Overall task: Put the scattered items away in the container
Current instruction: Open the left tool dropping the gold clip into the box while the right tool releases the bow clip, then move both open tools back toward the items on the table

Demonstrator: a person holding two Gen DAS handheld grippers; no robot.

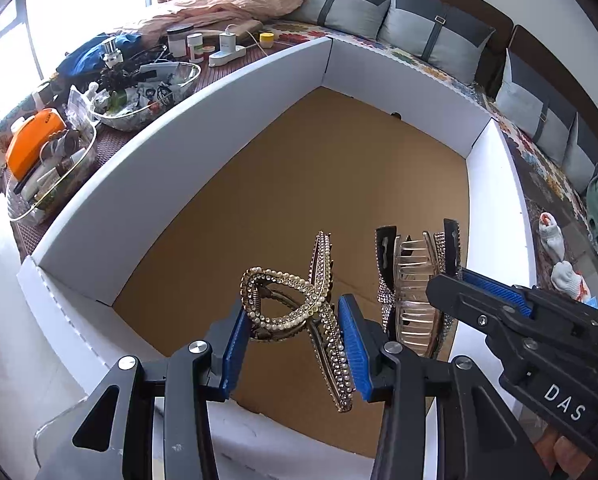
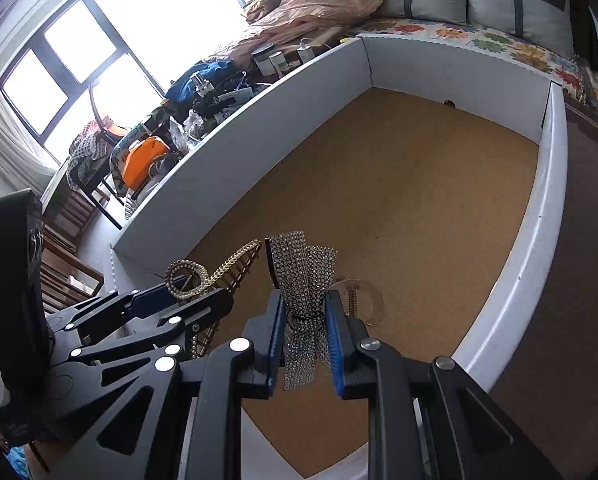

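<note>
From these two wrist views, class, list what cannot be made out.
- Box near floor: both views, hidden behind the grippers.
- Bow hair clip teeth: right wrist view, hidden behind its bow.
- Jar labels: left wrist view, too small.
- Person's hands: almost entirely out of frame.

White walls (image 1: 147,184), tan cardboard floor (image 1: 299,184) on box. Gold hair clip (image 1: 299,312) with pearl and clear stones. Silver rhinestone bow (image 2: 305,304) on clear pinkish clip (image 1: 415,304). Black grippers, blue pads (image 1: 353,354). Orange case (image 1: 33,140). Peach blanket (image 1: 235,0). Grey cushions (image 1: 431,36) with dark straps. Floral multicolour cover (image 2: 487,38). Blue cloth (image 1: 95,52). Yellow jar lid (image 1: 266,36).
</note>
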